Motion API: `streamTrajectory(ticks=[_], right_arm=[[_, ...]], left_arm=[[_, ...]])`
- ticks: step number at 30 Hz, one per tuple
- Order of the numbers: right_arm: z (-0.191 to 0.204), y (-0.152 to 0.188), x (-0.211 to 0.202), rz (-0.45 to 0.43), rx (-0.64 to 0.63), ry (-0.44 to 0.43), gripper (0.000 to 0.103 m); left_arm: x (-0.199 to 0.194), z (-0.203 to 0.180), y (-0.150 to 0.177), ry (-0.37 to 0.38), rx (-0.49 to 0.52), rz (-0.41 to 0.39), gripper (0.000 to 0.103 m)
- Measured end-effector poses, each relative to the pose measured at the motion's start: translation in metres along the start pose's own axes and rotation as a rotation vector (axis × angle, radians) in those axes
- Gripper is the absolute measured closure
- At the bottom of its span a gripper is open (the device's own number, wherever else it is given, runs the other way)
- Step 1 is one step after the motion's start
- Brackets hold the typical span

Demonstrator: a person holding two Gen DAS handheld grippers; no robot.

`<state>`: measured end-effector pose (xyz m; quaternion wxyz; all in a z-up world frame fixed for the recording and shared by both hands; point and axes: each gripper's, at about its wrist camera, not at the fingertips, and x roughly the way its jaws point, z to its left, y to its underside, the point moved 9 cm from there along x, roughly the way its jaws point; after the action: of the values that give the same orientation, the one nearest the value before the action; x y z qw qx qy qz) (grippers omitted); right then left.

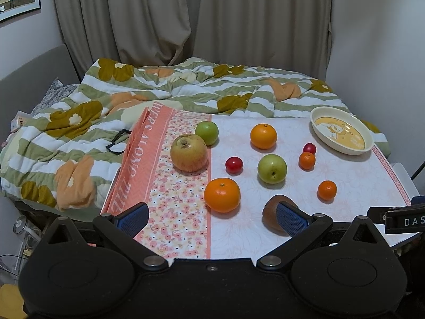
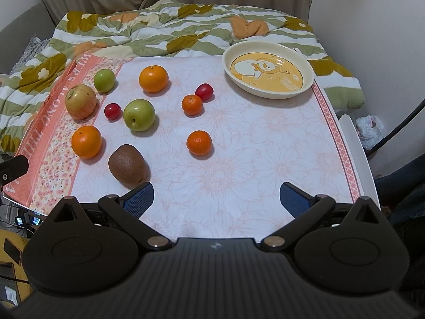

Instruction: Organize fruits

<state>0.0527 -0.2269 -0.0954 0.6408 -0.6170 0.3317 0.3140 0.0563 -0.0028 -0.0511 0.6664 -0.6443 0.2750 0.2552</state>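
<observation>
Fruits lie loose on a floral tablecloth [image 2: 239, 138]: a brown kiwi [image 2: 127, 165], two large oranges [image 2: 86, 142] [image 2: 153, 78], two small mandarins [image 2: 199, 142] [image 2: 191, 104], two green apples [image 2: 139, 115] [image 2: 104, 80], a yellowish apple [image 2: 80, 101] and two red cherry tomatoes [image 2: 112, 111] [image 2: 204, 91]. An empty cream plate [image 2: 308, 71] with a yellow duck picture stands at the far right. My left gripper [image 1: 212, 216] is open at the near edge; the kiwi [image 1: 271, 212] lies behind its right finger. My right gripper [image 2: 216, 199] is open and empty over the near cloth.
A rumpled green, white and orange quilt [image 2: 148, 32] lies behind the table. Black glasses [image 1: 117, 141] rest on it at the left. The white table edge [image 2: 353, 138] runs along the right, with a plastic bag [image 2: 370, 130] and wall beyond.
</observation>
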Motion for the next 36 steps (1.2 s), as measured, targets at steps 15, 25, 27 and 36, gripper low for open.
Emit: streamTrajectory(ticks=[15, 25, 27, 36], right_arm=[[-0.0011, -0.0004, -0.0035, 0.0, -0.002, -0.002, 0.0], [0.0004, -0.0007, 0.0005, -0.001, 0.0, -0.002, 0.0], [0.0016, -0.0009, -0.0001, 0.0, 0.001, -0.003, 0.0], [0.0007, 0.0011, 0.0007, -0.001, -0.001, -0.005, 0.0]], left_arm=[[-0.0013, 0.0016, -0.0001, -0.005, -0.001, -0.007, 0.0], [-0.0009, 0.001, -0.0002, -0.006, -0.001, -0.007, 0.0], [-0.0009, 0.0011, -0.0002, -0.005, -0.001, -0.006, 0.0], [-0.0013, 0.0014, -0.0002, -0.004, -0.001, -0.007, 0.0]])
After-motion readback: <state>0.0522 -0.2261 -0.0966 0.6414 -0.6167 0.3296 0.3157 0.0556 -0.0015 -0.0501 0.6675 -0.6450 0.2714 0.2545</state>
